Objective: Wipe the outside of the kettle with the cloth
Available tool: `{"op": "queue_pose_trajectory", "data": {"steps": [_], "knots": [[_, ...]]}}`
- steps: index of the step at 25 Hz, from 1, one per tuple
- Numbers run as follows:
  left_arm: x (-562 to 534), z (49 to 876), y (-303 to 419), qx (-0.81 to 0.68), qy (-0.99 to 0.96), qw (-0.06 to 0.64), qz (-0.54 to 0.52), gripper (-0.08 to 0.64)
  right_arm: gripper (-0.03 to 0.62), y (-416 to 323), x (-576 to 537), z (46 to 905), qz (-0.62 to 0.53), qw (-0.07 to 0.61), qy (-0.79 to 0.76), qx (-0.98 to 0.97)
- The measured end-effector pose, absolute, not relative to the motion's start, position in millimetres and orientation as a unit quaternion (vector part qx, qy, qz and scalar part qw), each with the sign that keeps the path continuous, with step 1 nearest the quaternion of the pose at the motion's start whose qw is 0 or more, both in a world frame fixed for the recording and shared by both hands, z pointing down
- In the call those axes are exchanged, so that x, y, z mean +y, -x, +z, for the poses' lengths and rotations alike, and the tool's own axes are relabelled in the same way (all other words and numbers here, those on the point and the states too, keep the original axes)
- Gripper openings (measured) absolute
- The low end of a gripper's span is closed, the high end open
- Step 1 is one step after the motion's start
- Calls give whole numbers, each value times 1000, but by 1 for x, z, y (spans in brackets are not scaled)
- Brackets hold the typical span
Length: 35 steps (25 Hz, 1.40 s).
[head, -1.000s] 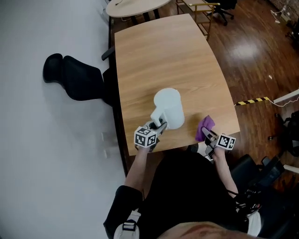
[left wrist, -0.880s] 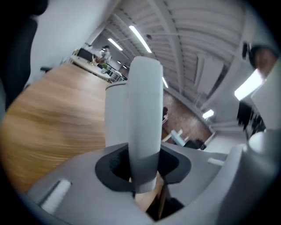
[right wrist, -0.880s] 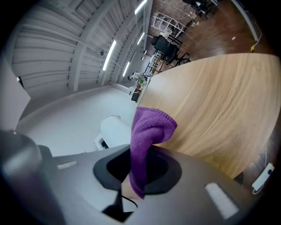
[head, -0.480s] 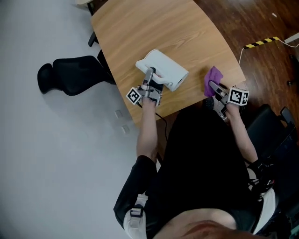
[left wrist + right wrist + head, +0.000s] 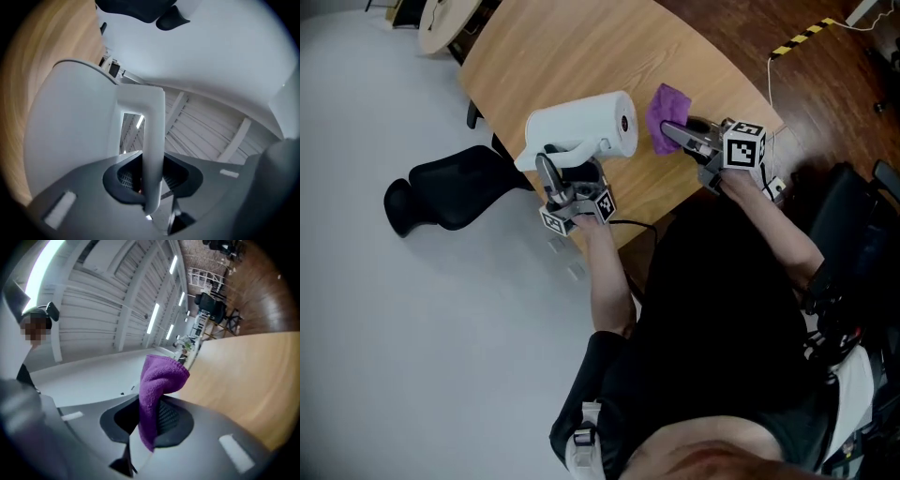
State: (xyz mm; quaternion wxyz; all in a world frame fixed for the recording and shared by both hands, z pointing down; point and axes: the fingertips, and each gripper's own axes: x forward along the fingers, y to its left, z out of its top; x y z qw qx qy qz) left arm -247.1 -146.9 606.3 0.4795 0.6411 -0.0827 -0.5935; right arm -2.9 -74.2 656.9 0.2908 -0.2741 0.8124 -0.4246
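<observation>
The white kettle (image 5: 581, 129) is tipped onto its side above the near edge of the wooden table (image 5: 581, 56). My left gripper (image 5: 548, 176) is shut on its handle (image 5: 152, 140), and the jaws have just been closing on that handle. The kettle body (image 5: 75, 126) fills the left of the left gripper view. My right gripper (image 5: 677, 134) is shut on the purple cloth (image 5: 664, 111), which hangs bunched just right of the kettle's base end, close to it; whether they touch I cannot tell. In the right gripper view the cloth (image 5: 159, 378) sticks up from between the jaws.
A black office chair (image 5: 441, 192) stands on the grey floor left of the table. A dark cable (image 5: 633, 225) runs under the table's near edge. Yellow-black tape (image 5: 797, 36) marks the wood floor at the far right. A round table (image 5: 441, 21) is at the top left.
The kettle stood upright on the table; now it is lifted and rolled onto its side in my left gripper. My right gripper has risen with the cloth and come beside the kettle.
</observation>
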Motion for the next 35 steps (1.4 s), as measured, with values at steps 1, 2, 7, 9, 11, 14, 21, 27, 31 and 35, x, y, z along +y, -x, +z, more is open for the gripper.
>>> {"op": "queue_pose_trajectory", "data": {"steps": [1, 2, 7, 9, 11, 14, 21, 27, 31, 35], "knots": [[-145, 589, 247, -76, -647, 469, -597, 103, 57, 7, -82, 629, -396, 306, 262, 825], [-143, 574, 249, -69, -650, 459, -602, 102, 57, 12, -89, 604, -371, 320, 252, 835], [-131, 522, 252, -32, -652, 438, -618, 98, 57, 41, -120, 545, -323, 328, 229, 857], [-123, 516, 254, -28, -652, 431, -623, 94, 57, 45, -116, 533, -308, 328, 222, 865], [-119, 513, 259, -24, -652, 425, -628, 91, 57, 48, -107, 522, -289, 328, 213, 874], [-118, 519, 278, -19, -647, 417, -638, 79, 57, 55, -95, 507, -256, 325, 196, 889], [-113, 502, 269, -22, -616, 427, -661, 72, 55, 71, -62, 484, -145, 284, 171, 932], [-105, 487, 273, -11, -625, 404, -667, 74, 55, 85, -49, 521, -139, 248, 174, 943], [-99, 481, 277, -8, -637, 388, -666, 74, 55, 85, -69, 580, -213, 200, 234, 927], [-97, 487, 283, -4, -623, 392, -677, 73, 57, 63, -72, 587, -265, 231, 257, 900]]}}
